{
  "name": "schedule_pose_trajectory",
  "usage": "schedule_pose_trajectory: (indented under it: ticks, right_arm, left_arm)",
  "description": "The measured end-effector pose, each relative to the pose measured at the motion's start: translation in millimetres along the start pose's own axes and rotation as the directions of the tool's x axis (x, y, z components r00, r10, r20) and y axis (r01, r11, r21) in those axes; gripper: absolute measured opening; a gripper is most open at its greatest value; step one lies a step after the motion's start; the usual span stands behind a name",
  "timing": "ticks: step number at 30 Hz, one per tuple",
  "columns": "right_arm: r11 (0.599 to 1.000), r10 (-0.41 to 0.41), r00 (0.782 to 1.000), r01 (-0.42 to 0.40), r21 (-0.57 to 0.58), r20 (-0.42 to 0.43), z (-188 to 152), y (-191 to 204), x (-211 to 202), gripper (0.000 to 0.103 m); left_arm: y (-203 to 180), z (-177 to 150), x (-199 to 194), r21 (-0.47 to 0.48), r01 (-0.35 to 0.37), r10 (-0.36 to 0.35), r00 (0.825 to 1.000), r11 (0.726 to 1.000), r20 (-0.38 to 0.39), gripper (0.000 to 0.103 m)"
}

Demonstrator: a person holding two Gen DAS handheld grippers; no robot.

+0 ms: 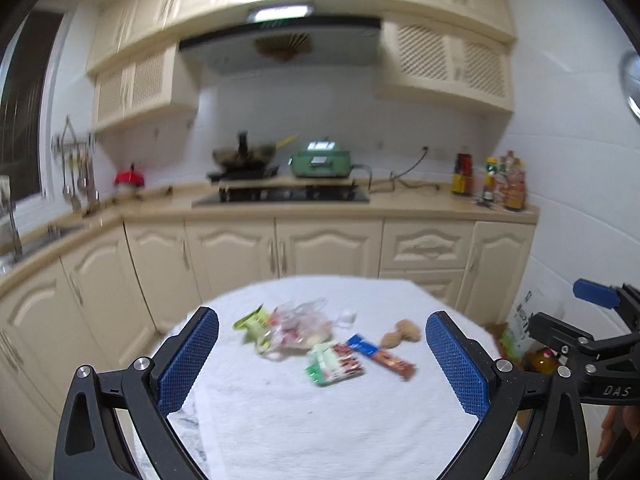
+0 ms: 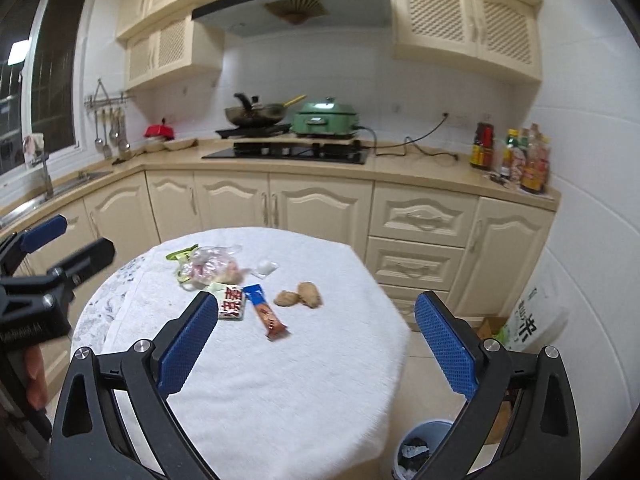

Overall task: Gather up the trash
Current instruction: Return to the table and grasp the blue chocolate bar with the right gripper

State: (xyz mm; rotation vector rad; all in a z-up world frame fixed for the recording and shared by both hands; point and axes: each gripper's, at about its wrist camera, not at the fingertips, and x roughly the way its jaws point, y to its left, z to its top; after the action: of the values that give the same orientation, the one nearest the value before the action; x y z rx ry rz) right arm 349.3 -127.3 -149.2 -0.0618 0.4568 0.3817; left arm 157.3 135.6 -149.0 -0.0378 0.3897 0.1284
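Trash lies on a round table under a white cloth (image 2: 300, 380): a green wrapper (image 2: 182, 255), a crumpled clear bag (image 2: 212, 266), a small white packet (image 2: 266, 268), a red-and-white packet (image 2: 232, 302), a blue-brown bar wrapper (image 2: 266, 312) and two brown lumps (image 2: 300, 296). The left wrist view shows the same clear bag (image 1: 298, 328), bar wrapper (image 1: 382, 354) and lumps (image 1: 402, 334). My left gripper (image 1: 323, 316) and right gripper (image 2: 317, 298) hover side by side above the near edge. Both are open and hold nothing.
A blue bin (image 2: 420, 452) with scraps in it stands on the floor by the table's near right. Cream cabinets and a counter (image 2: 400, 168) with stove, wok, green cooker and bottles run behind. A white bag (image 2: 532, 320) and box sit in the right corner.
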Motion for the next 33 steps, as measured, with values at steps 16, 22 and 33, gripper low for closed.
schedule_pose_trajectory:
  ticks: [16,22,33]
  right_arm:
    - [0.99,0.067,0.932,-0.106,-0.091,-0.356,-33.6,41.0,198.2,0.081]
    - [0.98,0.102,0.898,-0.164,-0.112,-0.427,-52.8,47.8,239.4,0.051]
    - [0.986,0.142,0.907,-0.164,-0.023,-0.395,-62.7,7.1,209.6,0.02]
  left_arm:
    - [51.1,-6.6,122.2,-0.069,-0.064,0.038,0.944,0.996,-0.329,0.102]
    - [10.7,28.4,203.0,0.001,-0.042,0.039,0.916,0.999,-0.399,0.102]
    - [-48.0,12.5,291.3,0.132,-0.025,0.088,0.86,0.991,-0.503,0.098]
